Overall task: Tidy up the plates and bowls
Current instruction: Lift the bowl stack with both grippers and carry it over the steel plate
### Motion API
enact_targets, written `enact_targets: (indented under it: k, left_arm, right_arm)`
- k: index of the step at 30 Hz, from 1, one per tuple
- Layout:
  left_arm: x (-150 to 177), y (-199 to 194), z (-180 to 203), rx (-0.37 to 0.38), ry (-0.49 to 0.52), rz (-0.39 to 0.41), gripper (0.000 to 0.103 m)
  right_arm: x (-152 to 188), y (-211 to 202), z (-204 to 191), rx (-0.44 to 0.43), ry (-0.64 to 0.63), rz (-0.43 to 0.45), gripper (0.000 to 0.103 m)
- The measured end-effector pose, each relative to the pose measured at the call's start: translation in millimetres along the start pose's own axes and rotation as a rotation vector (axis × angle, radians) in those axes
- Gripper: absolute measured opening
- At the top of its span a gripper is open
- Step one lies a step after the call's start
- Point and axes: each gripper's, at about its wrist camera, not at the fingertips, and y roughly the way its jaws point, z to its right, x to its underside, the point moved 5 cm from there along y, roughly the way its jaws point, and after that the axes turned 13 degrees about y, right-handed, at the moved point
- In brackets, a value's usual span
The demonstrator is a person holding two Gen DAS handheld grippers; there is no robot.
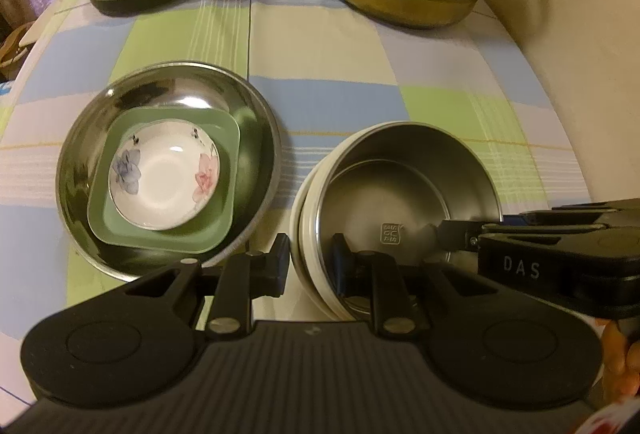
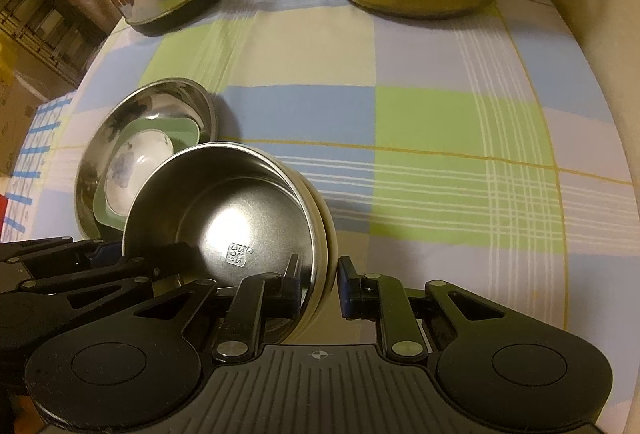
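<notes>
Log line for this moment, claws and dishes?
left claw: shut on steel bowl rim | right claw: shut on same rim | flowered bowl: nested in green dish, steel plate

Brushed matt steel bowl, mirror-shiny steel basin, glossy glazed floral dish, checked cloth tablecloth

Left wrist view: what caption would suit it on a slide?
Both grippers clamp the rim of a cream-walled steel bowl beside a wide steel dish holding a green square plate and flowered white bowl.
</notes>
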Motion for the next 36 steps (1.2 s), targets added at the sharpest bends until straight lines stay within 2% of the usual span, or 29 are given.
enact_targets:
  k: [9,17,27,36]
  left_arm:
    - [-5.7,-18.0,-26.1,0.005,0.01,0.025,0.019]
    - [-15.6,-33.9,-68.3,-0.022,-0.017,0.049,0.019]
    - [-30.6,-40.9,-127.6,-0.071,-0.061,0.063,0.019]
    - [-29.8,-20.8,-155.0,-0.066,-0.077,0.029,0.019]
  right_arm:
    - [-3.7,-9.2,-27.6,0.001,0.012,0.018,0.018]
    - [-14.3,-10.1,-75.1,-0.014,-0.02,0.039,0.018]
    - [-30.4,13.7,-133.4,-0.03,-0.055,0.029,0.018]
    - [-39.2,45.8,-157.3,-0.001,-0.06,-0.012,0.016]
